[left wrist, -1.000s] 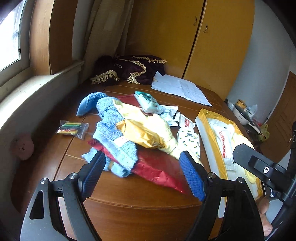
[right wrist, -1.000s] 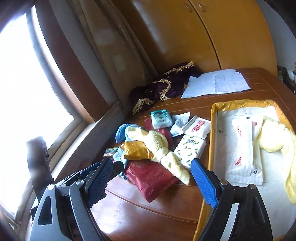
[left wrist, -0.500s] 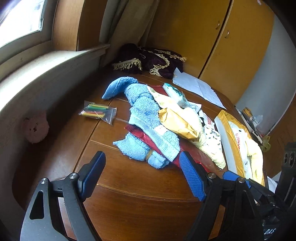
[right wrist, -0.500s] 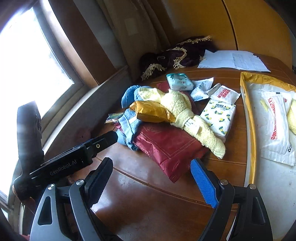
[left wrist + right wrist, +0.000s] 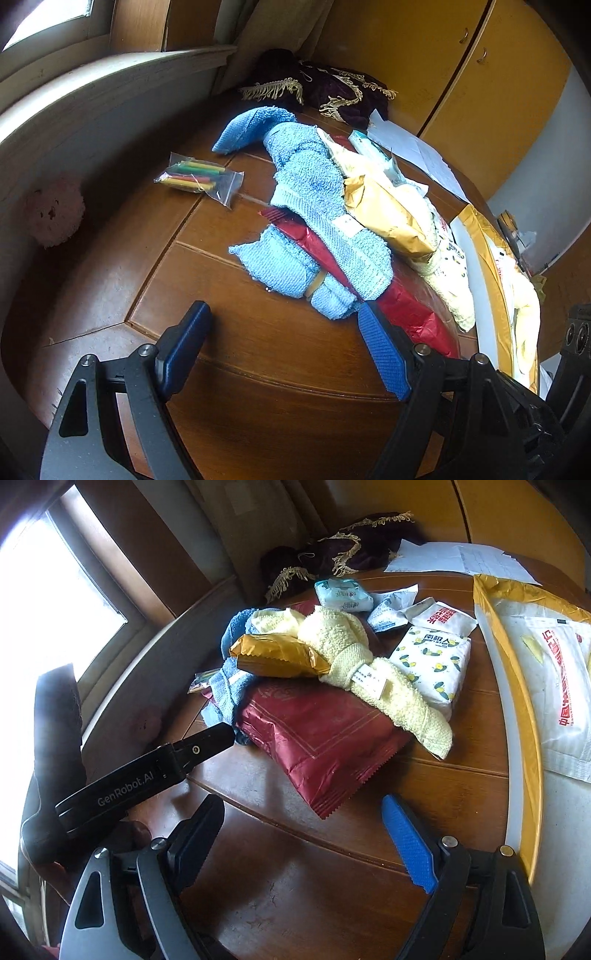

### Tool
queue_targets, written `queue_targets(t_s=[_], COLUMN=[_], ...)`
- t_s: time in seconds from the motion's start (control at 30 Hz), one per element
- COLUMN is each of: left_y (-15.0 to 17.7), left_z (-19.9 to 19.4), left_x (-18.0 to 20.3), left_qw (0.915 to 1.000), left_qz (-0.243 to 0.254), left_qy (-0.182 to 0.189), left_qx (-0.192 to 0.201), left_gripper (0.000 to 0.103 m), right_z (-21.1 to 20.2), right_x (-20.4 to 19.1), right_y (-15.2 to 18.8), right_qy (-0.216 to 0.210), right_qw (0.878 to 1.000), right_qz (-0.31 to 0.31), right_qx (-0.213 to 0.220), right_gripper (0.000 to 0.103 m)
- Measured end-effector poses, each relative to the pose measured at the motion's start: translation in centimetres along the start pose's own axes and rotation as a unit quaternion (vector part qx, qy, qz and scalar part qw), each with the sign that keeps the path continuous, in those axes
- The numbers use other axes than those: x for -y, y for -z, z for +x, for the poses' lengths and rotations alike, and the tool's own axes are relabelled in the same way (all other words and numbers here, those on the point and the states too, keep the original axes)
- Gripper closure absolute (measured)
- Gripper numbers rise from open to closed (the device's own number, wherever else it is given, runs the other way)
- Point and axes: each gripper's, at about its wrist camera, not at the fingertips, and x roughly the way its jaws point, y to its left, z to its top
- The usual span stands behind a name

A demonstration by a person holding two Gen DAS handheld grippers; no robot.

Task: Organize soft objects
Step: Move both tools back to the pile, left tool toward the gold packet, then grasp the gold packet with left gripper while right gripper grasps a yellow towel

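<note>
both grippers, left gripper (image 5: 284,347) and right gripper (image 5: 303,843), just dropped closer to the blue towel (image 5: 325,229) pile, jaws wide and empty, so a grab looks near.

Home room — wardrobe (image 5: 480,85), curtain (image 5: 236,528)

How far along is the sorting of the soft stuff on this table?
Barely started. Possibly done: one yellow cloth already lies on the big yellow mailer. In hand: nothing; the left gripper and right gripper are both open and empty, near the pile. Left: the blue towel, yellow towel, gold packet and red bag are still heaped together.
</note>
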Motion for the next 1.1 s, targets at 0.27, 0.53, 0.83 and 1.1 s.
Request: queue_targets(t_s=[0.27, 0.53, 0.83, 1.1], left_y=[0.0, -0.4, -4.2, -6.4], left_z=[0.4, -0.5, -3.5, 2.6], left_x=[0.5, -1.1, 2.5, 5.1], left_qw=[0.9995, 0.9983, 0.9910, 0.9966], left_qz=[0.028, -0.010, 0.009, 0.005], left_qy=[-0.006, 0.057, 0.123, 0.077], left_qx=[-0.011, -0.009, 0.051, -0.030], left_gripper=[0.015, 0.017, 0.030, 0.062], right_z=[0.3, -1.1, -5.4, -5.1], right_x=[-0.6, -1.2, 0.8, 1.9], right_y=[0.2, 0.5, -2.6, -3.6], right_qy=[0.009, -0.007, -0.029, -0.019], right_qw=[1.000, 0.999, 0.996, 0.997], right_qz=[-0.026, -0.039, -0.004, 0.013], right_qx=[-0.007, 0.002, 0.080, 0.070], right_gripper=[0.001, 0.021, 0.032, 0.042])
